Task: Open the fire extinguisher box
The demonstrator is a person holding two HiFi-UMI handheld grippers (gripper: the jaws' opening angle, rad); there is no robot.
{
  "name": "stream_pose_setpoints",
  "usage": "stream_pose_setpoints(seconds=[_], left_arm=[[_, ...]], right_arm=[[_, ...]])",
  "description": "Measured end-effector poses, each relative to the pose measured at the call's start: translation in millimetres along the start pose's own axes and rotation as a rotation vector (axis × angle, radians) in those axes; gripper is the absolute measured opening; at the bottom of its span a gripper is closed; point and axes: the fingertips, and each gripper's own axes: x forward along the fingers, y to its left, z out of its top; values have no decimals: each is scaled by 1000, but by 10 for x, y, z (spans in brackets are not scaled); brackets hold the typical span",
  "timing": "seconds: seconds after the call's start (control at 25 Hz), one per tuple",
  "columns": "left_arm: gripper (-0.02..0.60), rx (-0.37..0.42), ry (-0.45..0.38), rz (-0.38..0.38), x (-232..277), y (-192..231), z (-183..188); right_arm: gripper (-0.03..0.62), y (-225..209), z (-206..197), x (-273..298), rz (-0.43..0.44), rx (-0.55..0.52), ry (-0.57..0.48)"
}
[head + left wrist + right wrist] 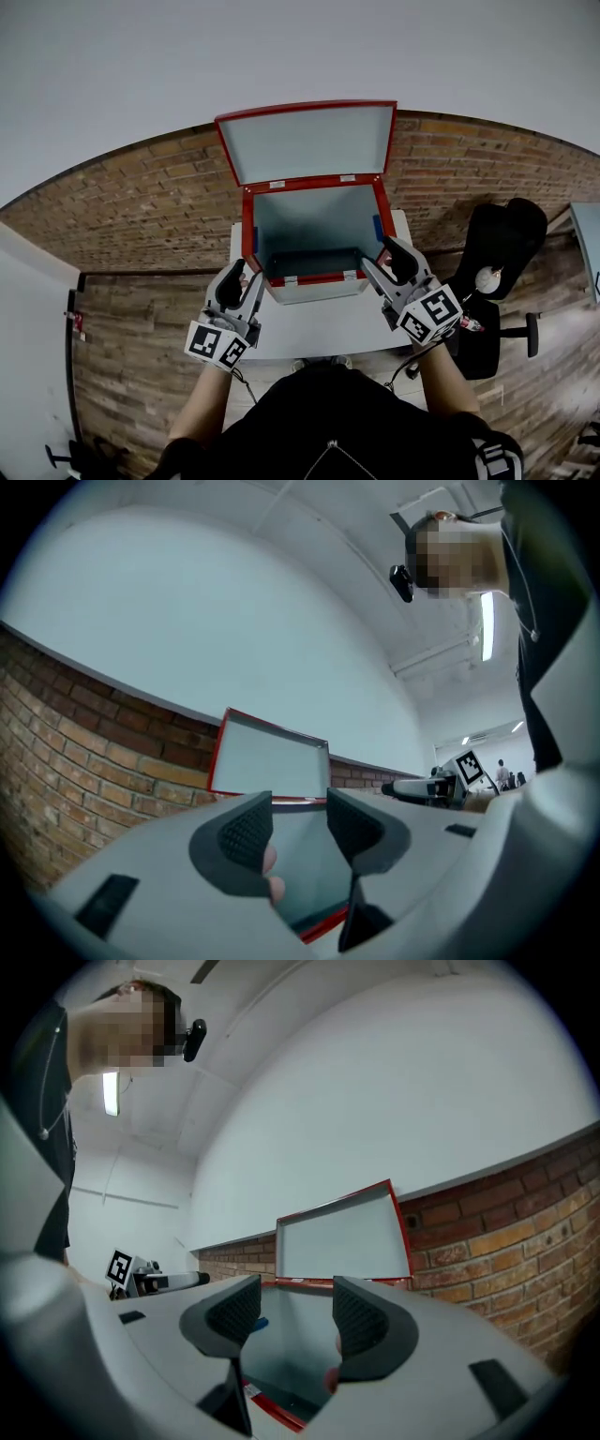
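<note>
The fire extinguisher box was found standing on the white table, its back set close to the brick wall. Its lid was already raised upright on the rear hinge, and no extinguisher could be seen in the pale interior. The left tool was held just beside the box's front left corner and the right tool at its front right corner. Both were released, the jaws standing apart with nothing pressed between the pads.

The box was judged to be stiff painted sheet metal, probably light while empty, with smooth faces that could slip in rubber pads. The thin red rim of the lid was considered the best place to be pinched, since the flat panels offer no purchase. It was thought that the body might slide on the table unless steadied at a front corner, and that the lid could drop shut if jolted.
</note>
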Motion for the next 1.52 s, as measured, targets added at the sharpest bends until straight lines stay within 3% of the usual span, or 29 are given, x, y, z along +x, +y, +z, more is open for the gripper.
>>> stream_pose_setpoints(seconds=[0.08,0.16,0.2,0.28,0.4,0.88,1.52], left_arm=[[215,-1,14,13,-33,-87,-130],[147,0,17,39,-58,-125,-208],[95,-4,19,48,-63,-139,-240],[60,-16,27,44,-60,-187,-306],[48,-24,39,21,-56,-268,-395],[48,-27,60,-16,-46,-421,-537],[48,-10,88,-12,-34,-445,-588]], right_arm=[[251,57,-106,-56,-12,34,-5],[225,87,-166,-86,-30,55,-14],[175,103,-189,-95,-38,58,-17],[58,154,-242,-109,-43,62,-15],[25,280,-360,-113,-20,76,4],[20,471,-470,-149,5,18,23],[18,411,-497,-155,2,30,14]])
